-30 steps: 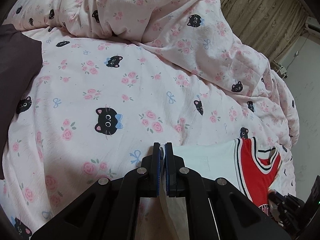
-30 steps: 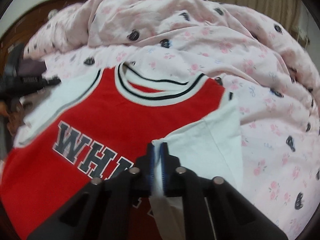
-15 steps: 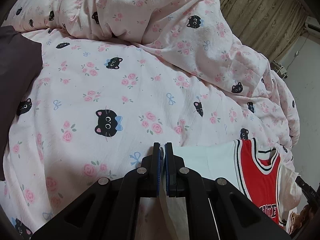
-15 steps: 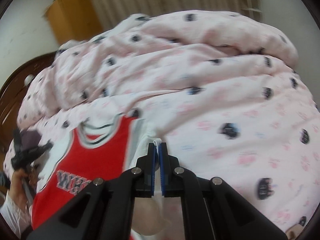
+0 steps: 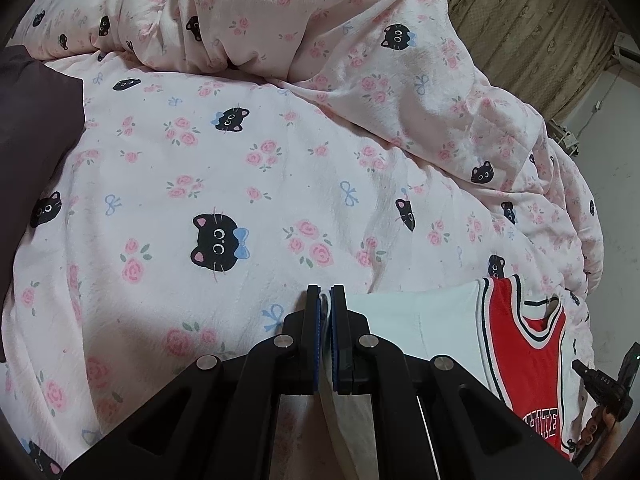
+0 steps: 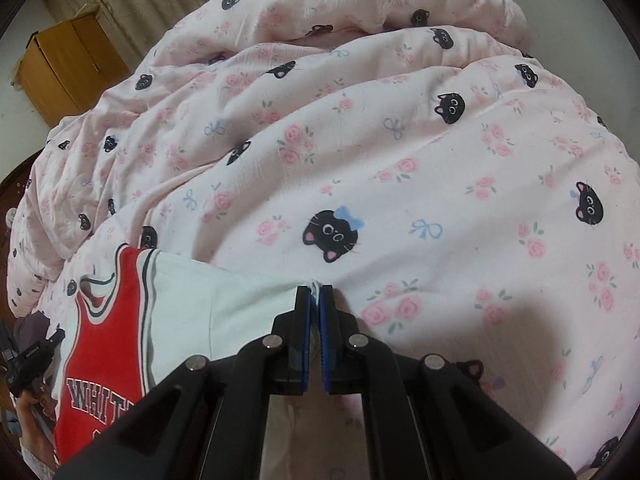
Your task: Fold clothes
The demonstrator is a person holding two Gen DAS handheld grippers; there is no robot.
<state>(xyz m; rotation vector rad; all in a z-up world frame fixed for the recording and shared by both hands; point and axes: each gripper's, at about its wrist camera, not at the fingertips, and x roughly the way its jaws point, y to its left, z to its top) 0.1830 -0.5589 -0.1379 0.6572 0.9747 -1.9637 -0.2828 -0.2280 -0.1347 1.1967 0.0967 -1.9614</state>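
— What's around you?

— Pink quilt (image 5: pixel 248 184) all over the bed, printed with black cat faces, roses and blue bows, bunched into a ridge at the far side. Curtains (image 5: pixel 532 12) hang behind it, and a wooden cabinet (image 6: pixel 68 64) stands in the corner.

— And the shirt?

— Red-and-white shirt (image 6: pixel 108 340) lies flat on the quilt, stretched between my two tools, collar toward the ridge, with lettering on the red chest.

— What are your tools doing?

— My left gripper (image 5: pixel 326 300) is clamped tight on the edge of one white sleeve (image 5: pixel 420 312), cloth pinched between the blue pads. My right gripper (image 6: pixel 315 296) is closed on the other sleeve (image 6: pixel 224 296), a bit of white cloth poking out past the tips.
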